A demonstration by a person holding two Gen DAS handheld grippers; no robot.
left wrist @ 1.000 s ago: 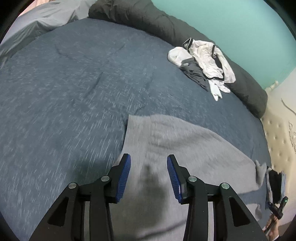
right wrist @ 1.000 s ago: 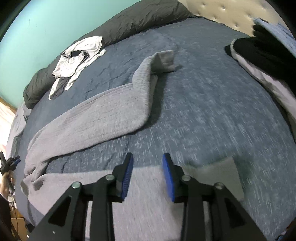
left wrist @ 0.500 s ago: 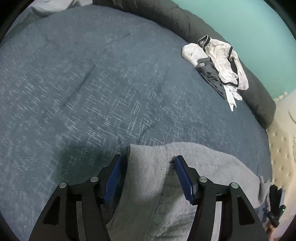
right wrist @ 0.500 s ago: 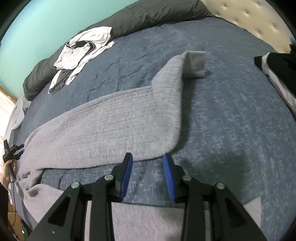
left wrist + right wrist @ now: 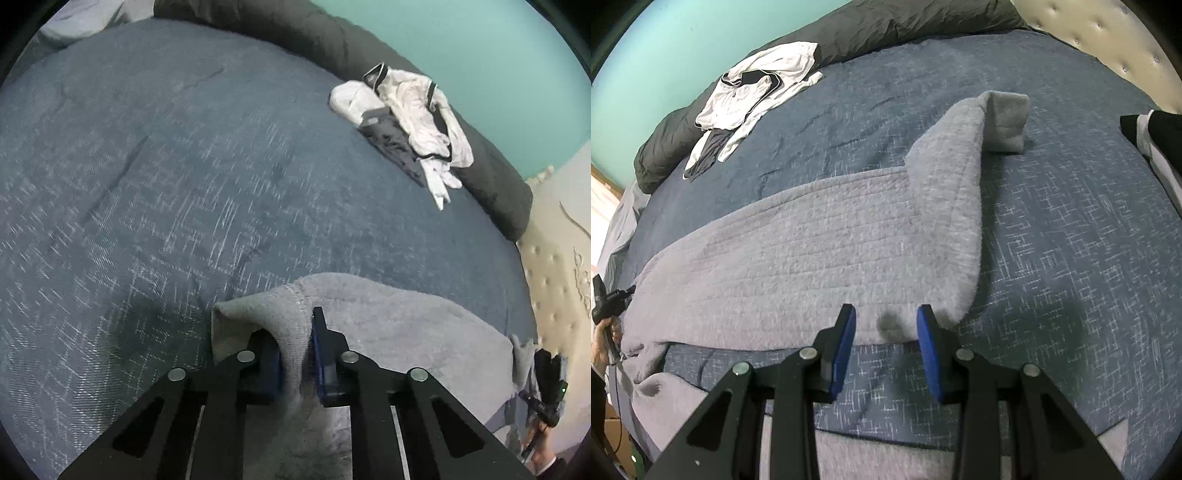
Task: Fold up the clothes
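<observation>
On the far left of my left camera a pale sheet [image 5: 85, 16] bunches at the bed's edge, and the blue cover [image 5: 155, 177] fills most of the view, its weave streaked with blur. My left claw [image 5: 295, 354] is clenched on the hem of the grey garment [image 5: 399, 332]: the cloth rises in a ridge between the blue pads [image 5: 320, 365] and droops over the left one. The rest of that garment spreads right and near, flat on the cover. Far right, a heap of white and dark clothes [image 5: 410, 118] lies against the dark duvet roll [image 5: 491, 177], well apart from the grey piece, with the teal wall [image 5: 480, 44] behind and a tufted headboard [image 5: 554, 280] at the right edge. In my right camera, a hand [image 5: 602, 350] at the far left edge holds a small black device, just beside the grey garment's [image 5: 798, 266] left end. The garment runs across the cover [image 5: 1089, 258], one part [image 5: 1004, 122] folded over on itself at the far right. My right claw [image 5: 886, 350] is released, pads [image 5: 929, 354] apart, hovering at the garment's near edge with that edge between them; whether they touch the cloth I cannot tell. More grey cloth lies nearest me, under the claw. A black and white garment [image 5: 1156, 140] sits at the right edge.
</observation>
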